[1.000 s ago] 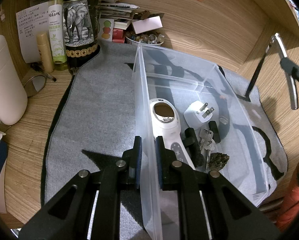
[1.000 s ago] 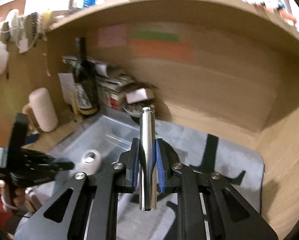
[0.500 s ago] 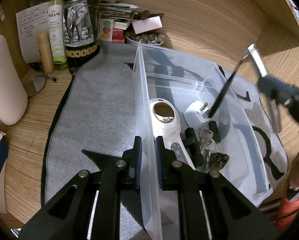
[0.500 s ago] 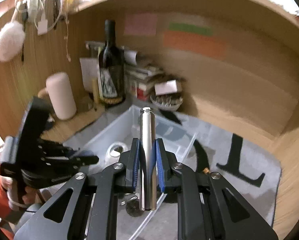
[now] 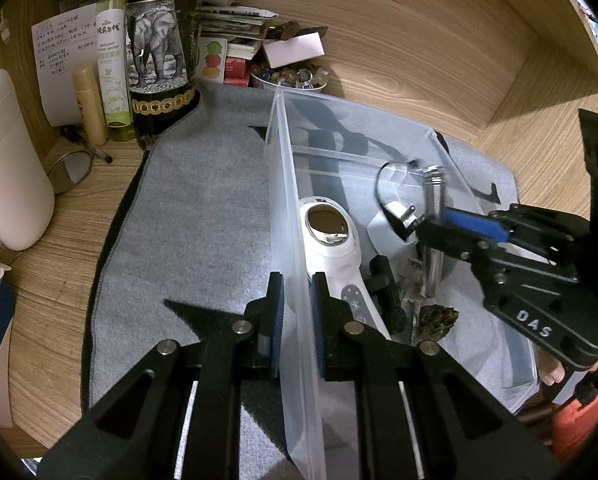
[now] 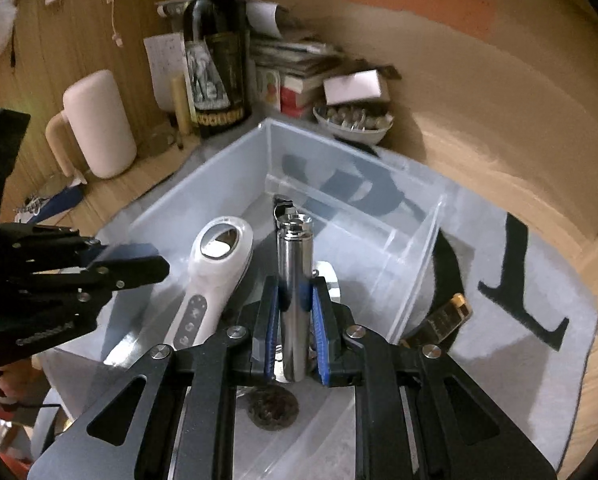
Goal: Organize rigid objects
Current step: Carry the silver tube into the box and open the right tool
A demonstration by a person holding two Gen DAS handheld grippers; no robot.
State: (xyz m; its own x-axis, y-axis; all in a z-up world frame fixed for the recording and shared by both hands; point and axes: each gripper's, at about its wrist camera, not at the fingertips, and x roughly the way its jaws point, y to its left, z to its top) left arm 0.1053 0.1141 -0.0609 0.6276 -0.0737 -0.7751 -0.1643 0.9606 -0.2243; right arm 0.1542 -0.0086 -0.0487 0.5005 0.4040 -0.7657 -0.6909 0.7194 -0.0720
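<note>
Two tools worked at one clear bin [image 5: 295, 200]: the left tool [image 5: 297, 312] stayed clamped on its near wall, while the right tool [image 6: 293, 312], clamped on one steel cylinder [image 6: 295, 280], had dropped over one white handheld device [image 6: 215, 272] lying inside, left of it.

The left gripper [image 5: 297, 300] tilts downward, its jaws clamped on a thin wall. The right gripper [image 6: 295, 312] also angles down, jaws closed on a metal cylinder [image 6: 295, 280].
</note>
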